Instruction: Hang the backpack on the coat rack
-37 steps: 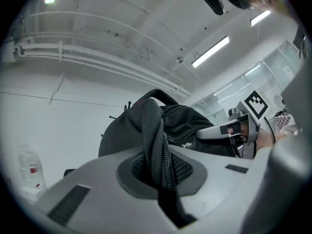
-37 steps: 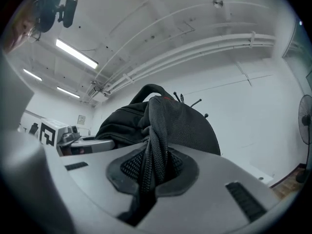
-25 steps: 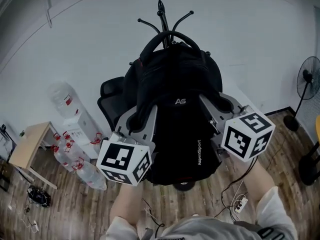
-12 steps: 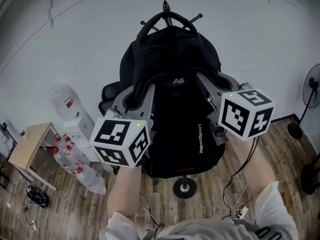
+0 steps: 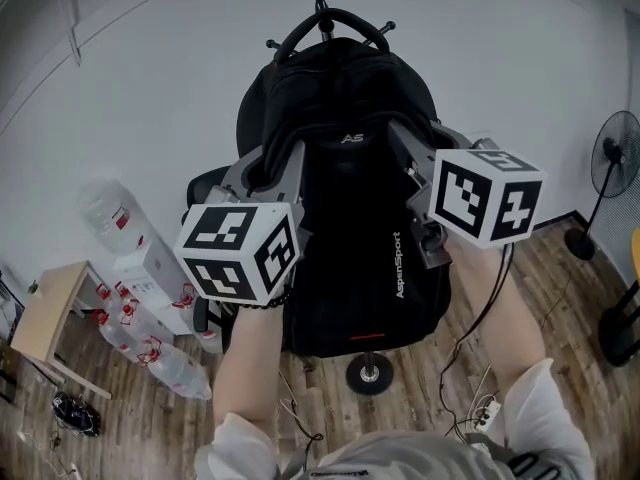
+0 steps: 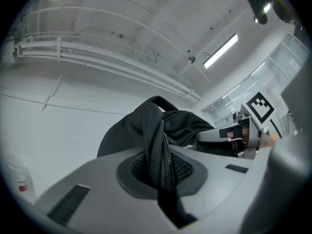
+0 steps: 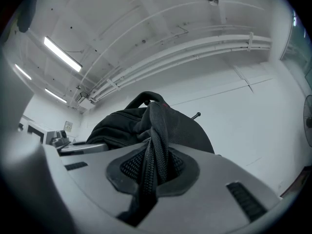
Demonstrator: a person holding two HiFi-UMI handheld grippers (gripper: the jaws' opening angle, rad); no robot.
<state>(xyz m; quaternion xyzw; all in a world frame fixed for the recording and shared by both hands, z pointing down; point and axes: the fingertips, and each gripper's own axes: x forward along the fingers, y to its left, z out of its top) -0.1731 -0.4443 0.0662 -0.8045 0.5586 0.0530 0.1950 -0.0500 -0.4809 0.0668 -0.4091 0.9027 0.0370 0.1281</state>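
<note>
Rising between both hands, the backpack (image 5: 345, 98) is sitting higher than a second ago, its top handle (image 5: 340, 13) now reaching the hooks of the coat rack (image 5: 370, 373). The left gripper (image 5: 272, 168) and right gripper (image 5: 410, 150) are staying clamped on its sides, so hooking looks imminent.

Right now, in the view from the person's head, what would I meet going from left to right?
Wooden table → water jugs → left claw → backpack → right claw → standing fan.
</note>
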